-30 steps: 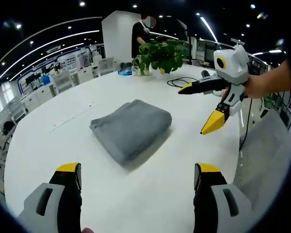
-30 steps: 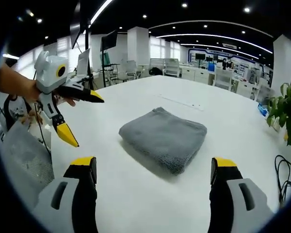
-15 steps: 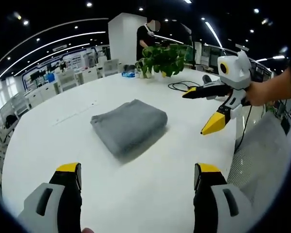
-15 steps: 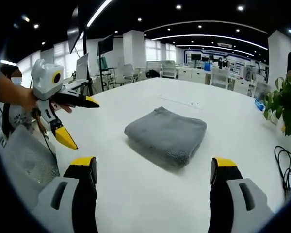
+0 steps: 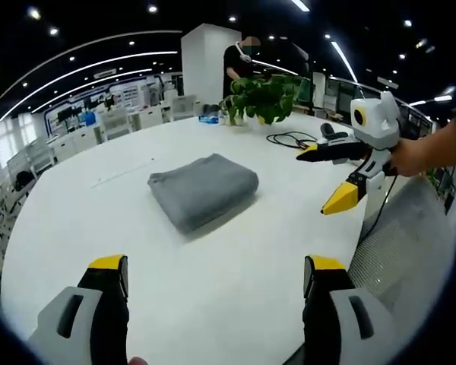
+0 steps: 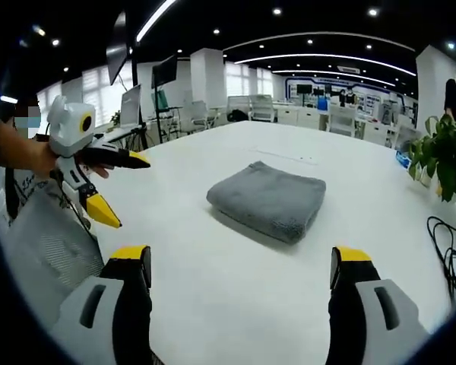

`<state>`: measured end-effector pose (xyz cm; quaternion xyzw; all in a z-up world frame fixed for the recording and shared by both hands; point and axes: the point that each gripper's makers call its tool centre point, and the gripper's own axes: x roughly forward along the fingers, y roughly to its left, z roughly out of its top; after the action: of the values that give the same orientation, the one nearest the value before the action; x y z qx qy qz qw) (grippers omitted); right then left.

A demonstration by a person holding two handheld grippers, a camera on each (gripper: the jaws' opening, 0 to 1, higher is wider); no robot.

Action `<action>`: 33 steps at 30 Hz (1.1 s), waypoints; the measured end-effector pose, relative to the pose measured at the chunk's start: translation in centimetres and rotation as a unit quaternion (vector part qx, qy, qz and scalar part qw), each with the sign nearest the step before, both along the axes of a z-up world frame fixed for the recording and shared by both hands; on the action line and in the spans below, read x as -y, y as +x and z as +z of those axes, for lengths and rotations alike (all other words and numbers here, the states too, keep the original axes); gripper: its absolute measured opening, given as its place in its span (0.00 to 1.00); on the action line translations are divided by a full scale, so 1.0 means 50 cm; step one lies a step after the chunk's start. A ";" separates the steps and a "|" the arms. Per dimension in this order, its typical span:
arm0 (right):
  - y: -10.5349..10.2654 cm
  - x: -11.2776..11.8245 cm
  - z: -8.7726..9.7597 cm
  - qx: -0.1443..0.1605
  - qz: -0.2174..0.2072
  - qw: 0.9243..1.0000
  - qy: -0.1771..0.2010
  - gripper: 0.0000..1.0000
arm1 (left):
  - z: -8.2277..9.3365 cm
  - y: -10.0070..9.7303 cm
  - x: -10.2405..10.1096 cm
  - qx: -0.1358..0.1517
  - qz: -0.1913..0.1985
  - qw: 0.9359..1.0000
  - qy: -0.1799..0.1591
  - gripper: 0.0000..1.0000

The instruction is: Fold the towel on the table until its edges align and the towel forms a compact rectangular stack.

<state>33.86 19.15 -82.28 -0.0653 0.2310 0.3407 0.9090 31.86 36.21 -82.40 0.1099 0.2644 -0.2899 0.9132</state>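
Note:
A grey towel lies folded into a compact rectangular stack on the white round table; the right gripper view has the towel mid-table. My left gripper is open and empty, held well short of the towel. In the right gripper view it hangs at the left, over the table's edge, jaws wide apart. My right gripper is open and empty too, back from the towel. From the left gripper view it sits to the right of the towel, held in a hand.
A potted plant and a black cable sit at the table's far side, with a person standing behind. A grey mesh surface lies beside the table edge. Desks and chairs fill the office beyond.
Both grippers have drawn back from the towel, so it looks smaller and farther in both views. The towel itself has not moved. Both stay open.

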 end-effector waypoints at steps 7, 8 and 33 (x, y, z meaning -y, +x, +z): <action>-0.025 0.014 0.011 0.008 -0.011 1.000 0.003 0.99 | 0.011 -0.022 -0.003 0.017 0.016 1.000 -0.002 0.99; -0.028 0.017 0.018 0.011 -0.018 1.000 0.007 0.99 | 0.012 -0.023 -0.004 0.019 0.018 1.000 -0.001 0.99; -0.065 0.021 0.064 0.042 -0.040 0.998 0.035 0.99 | 0.033 -0.075 -0.054 0.054 0.066 0.996 0.007 0.99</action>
<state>30.63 18.12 -79.08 -0.0381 0.1831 0.3092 0.9324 28.12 38.92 -80.72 0.1144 0.2233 -0.2207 0.9425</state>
